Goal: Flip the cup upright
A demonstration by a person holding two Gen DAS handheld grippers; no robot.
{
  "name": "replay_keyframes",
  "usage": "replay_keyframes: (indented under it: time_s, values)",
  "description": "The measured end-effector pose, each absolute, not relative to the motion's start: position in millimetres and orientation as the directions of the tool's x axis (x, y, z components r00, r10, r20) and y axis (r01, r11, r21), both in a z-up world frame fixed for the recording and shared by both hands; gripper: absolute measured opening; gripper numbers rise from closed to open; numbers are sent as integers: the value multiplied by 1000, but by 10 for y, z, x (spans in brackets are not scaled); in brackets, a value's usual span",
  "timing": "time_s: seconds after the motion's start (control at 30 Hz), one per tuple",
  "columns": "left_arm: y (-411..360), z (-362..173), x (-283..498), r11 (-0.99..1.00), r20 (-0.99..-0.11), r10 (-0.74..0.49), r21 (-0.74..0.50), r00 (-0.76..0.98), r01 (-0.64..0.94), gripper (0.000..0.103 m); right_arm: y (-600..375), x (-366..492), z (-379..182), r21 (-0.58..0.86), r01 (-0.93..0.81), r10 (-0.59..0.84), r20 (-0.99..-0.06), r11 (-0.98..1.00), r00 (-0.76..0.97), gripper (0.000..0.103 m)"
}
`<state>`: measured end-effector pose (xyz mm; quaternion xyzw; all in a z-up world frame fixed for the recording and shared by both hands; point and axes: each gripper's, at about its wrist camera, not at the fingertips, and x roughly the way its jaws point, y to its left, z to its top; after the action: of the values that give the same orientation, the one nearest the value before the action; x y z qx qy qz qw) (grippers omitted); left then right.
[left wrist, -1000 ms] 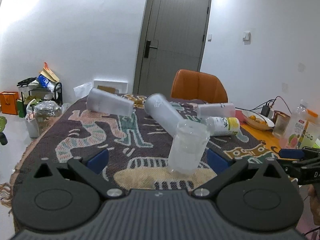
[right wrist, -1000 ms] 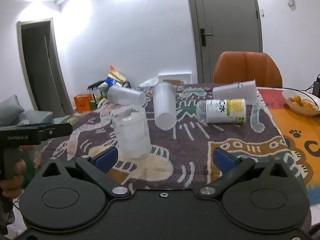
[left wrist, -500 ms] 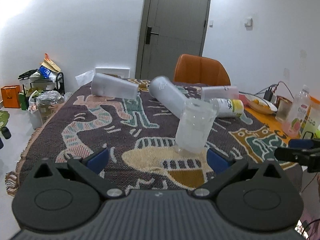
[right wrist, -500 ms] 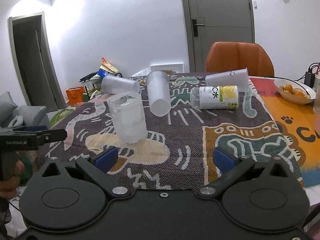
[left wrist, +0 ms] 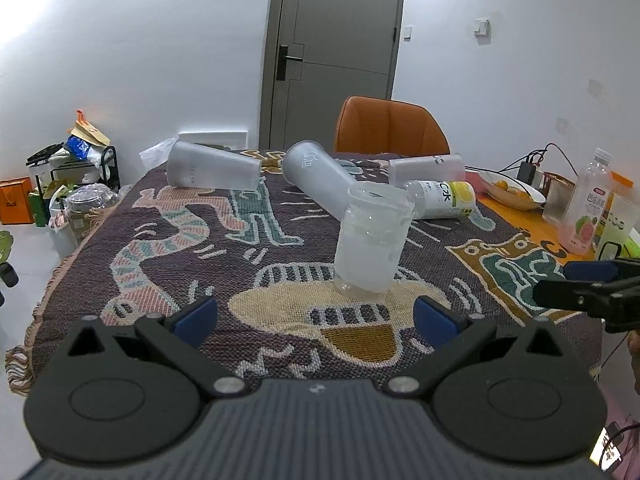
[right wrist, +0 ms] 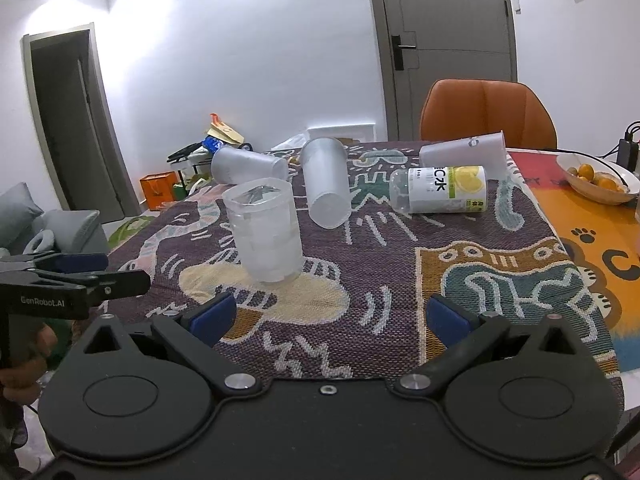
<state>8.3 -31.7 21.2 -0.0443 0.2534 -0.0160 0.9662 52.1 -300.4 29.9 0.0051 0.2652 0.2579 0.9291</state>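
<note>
A clear plastic cup [left wrist: 372,240] stands upright on the patterned tablecloth [left wrist: 168,240], mouth up; it also shows in the right wrist view [right wrist: 266,234]. Three frosted cups lie on their sides behind it: one at the left [left wrist: 212,166], one in the middle [left wrist: 318,180], one at the back right [left wrist: 426,168]. My left gripper [left wrist: 316,316] is open and empty, just short of the upright cup. My right gripper [right wrist: 332,318] is open and empty, to the right of that cup.
A lemon-label bottle [right wrist: 440,190] lies on its side past the cups. A bowl of oranges [right wrist: 596,176], a drink bottle [left wrist: 584,204] and containers stand at the right. An orange chair [left wrist: 390,128] stands at the far edge. Clutter sits on the floor at the left.
Both grippers have pulled back from the upright cup, toward the table's near edge. The cup stands where it was and the lying cups have not moved.
</note>
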Motion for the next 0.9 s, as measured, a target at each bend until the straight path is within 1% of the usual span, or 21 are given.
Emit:
replay_keyframes:
  time_s: [0.9]
  values:
    - [-286, 217, 86, 996, -484, -42, -91, 874, -2, 103, -2996, 529, 269, 142, -475, 477, -498, 868, 724, 103]
